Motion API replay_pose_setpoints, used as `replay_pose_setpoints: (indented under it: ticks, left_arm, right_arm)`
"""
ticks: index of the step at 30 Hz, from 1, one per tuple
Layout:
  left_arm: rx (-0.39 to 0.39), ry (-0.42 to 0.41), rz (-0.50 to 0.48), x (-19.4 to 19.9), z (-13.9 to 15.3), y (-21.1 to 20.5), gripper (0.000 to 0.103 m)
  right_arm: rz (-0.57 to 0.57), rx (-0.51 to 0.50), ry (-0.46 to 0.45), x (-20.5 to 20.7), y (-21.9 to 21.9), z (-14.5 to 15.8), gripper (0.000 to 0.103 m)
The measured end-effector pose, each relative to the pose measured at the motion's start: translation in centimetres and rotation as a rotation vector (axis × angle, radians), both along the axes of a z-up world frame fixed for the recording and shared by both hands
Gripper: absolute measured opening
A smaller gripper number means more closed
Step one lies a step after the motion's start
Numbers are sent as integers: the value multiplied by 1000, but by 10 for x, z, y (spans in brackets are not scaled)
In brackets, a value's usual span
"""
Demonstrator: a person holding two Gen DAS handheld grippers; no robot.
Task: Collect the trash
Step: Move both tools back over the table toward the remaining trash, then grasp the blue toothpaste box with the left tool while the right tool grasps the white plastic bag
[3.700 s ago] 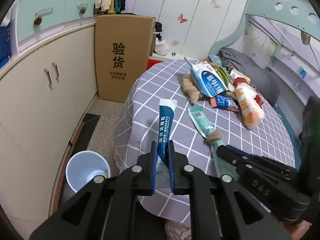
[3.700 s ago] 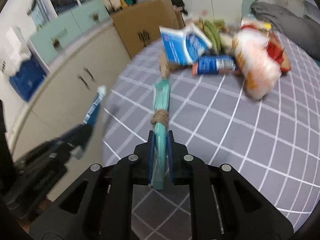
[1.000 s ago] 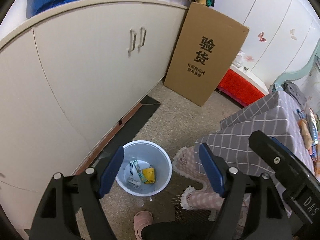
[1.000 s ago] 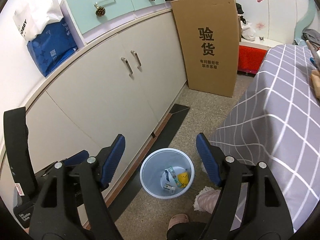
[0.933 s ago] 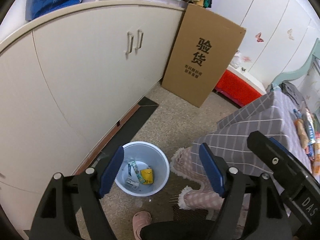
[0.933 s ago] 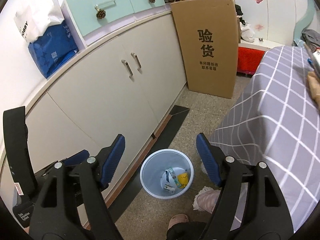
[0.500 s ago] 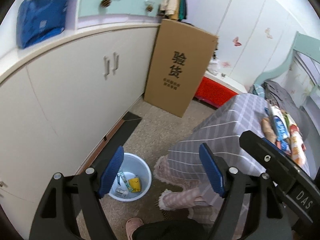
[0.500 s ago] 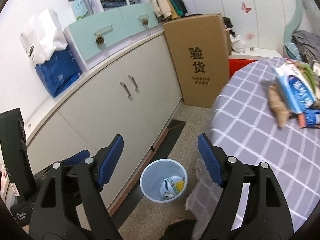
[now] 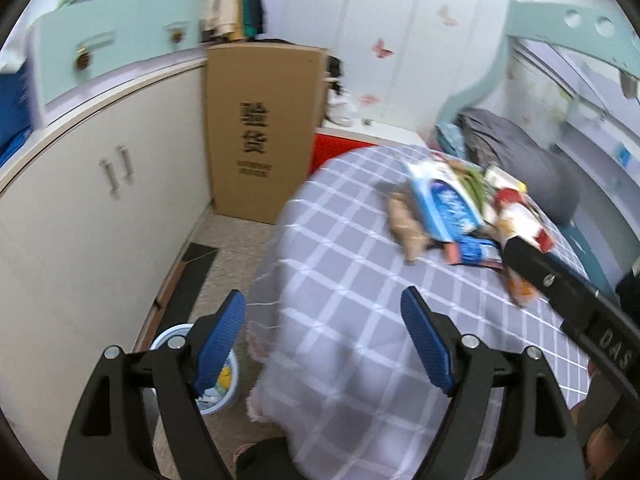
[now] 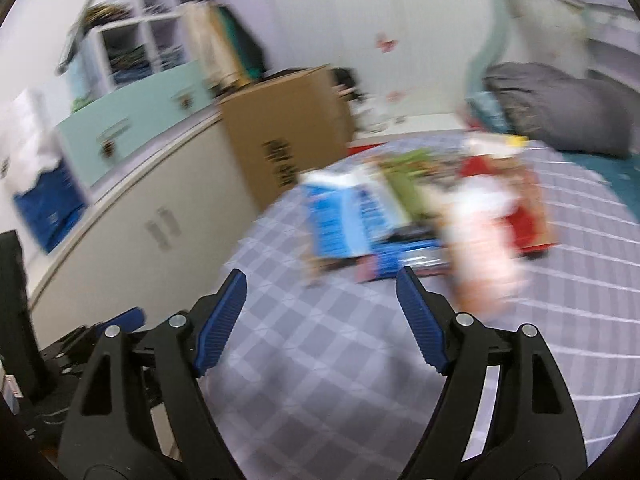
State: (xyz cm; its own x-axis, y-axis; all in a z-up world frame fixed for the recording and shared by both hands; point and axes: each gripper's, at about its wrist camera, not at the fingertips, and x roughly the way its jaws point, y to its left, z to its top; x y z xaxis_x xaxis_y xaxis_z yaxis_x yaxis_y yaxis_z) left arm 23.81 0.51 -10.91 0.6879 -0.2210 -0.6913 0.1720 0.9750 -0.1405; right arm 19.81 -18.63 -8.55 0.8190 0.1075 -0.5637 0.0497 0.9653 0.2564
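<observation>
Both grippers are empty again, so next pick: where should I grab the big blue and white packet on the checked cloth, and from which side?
Take the blue and white packet by its near lower edge, coming from the open cloth side with the right gripper. It lies flat and slanted, with other wrappers piled against its far right side, so only the near edge looks free. Motion blur hides finer detail.

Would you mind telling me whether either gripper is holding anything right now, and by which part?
Nothing is held. The left gripper and the right gripper both have their jaws spread wide, with only the checked cloth behind them.
</observation>
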Motion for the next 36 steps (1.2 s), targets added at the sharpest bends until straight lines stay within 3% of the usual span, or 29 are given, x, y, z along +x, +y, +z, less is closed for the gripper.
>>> replay_pose_setpoints:
  ticks: [4, 9, 15, 17, 24, 27, 29, 31, 36]
  left_arm:
    - [27, 6, -54, 9, -2, -37, 78]
    - [48, 18, -113, 25, -4, -68, 78]
    - [53, 32, -151, 51, -5, -87, 78]
    - [60, 28, -152, 58, -4, -91, 78]
    - [36, 40, -148, 93, -5, -99, 78]
    - [22, 59, -141, 109, -8, -103, 72]
    - [16, 88, -137, 119, -13, -106, 59]
    - [3, 109, -139, 124, -17, -107, 54]
    - [-21, 108, -144, 132, -17, -108, 50]
  right_arm:
    - [-121, -40, 17, 0, -51, -3, 76]
    - [-120, -53, 120, 26, -81, -23, 76]
    - [-87, -82, 171, 44, -83, -39, 61]
    - [-55, -90, 175, 50, -81, -43, 39]
    - [-62, -80, 40, 44, -82, -18, 35]
    - [-71, -72, -3, 47, -86, -8, 36]
    - [-72, -67, -2, 56, -87, -7, 36]
    - [-67, -57, 7, 64, -89, -10, 36]
    - [-33, -34, 30, 73, -86, -18, 37]
